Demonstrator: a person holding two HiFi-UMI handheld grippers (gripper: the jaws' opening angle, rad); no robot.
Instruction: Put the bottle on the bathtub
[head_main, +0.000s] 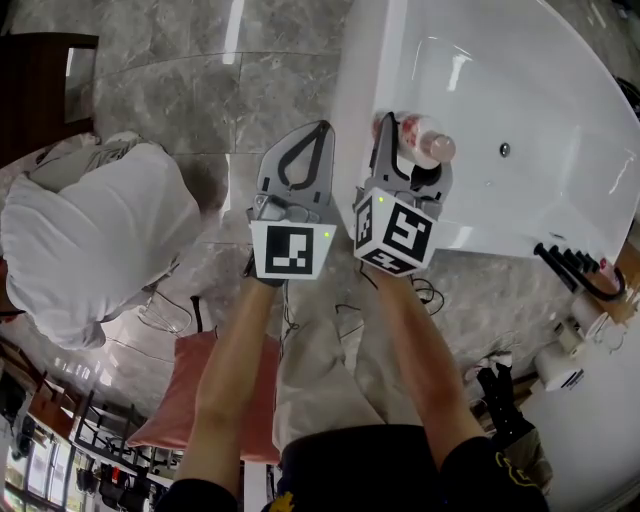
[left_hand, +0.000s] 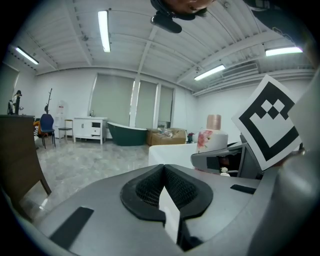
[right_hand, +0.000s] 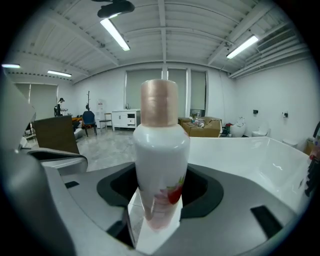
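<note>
the dark pads (right_hand: 204, 191) of the right gripper (right_hand: 158, 202) sit against either side of the bottle (right_hand: 160, 150), low on its body. the jaws stand partly apart, closed onto it, and the bottle rises upright between them. it is white and glossy, with a red flower print near the base and a rose-gold cap on top. the left gripper (left_hand: 164, 175) has its jaws pressed together with nothing between them, and it hangs just beside the right one, over the marble floor (head_main: 180, 90).

from the head view the bottle sits over the near rim of the white bathtub (head_main: 362, 60), at the tub's floor-side edge. white surface shows beneath the bottle's foot in the right gripper view, but i cannot tell whether the foot rests on the rim or hangs just above it.

the bottle looks like stiff plastic — it should not give under the pads. how full it is i cannot see, so its weight is a guess, probably light to middling. the gloss suggests a slippery skin, so the hold belongs on the broad straight part of the body, where it is now. the tapering shoulder or the cap would be worse places. it is tall on a narrow foot and the rim is smooth and rounded, so it could tip or slide if let go off-level.

further out, a white bundle (head_main: 95, 235) lies on the floor to the left and a black rack (head_main: 580, 268) hangs at the tub's near end.
</note>
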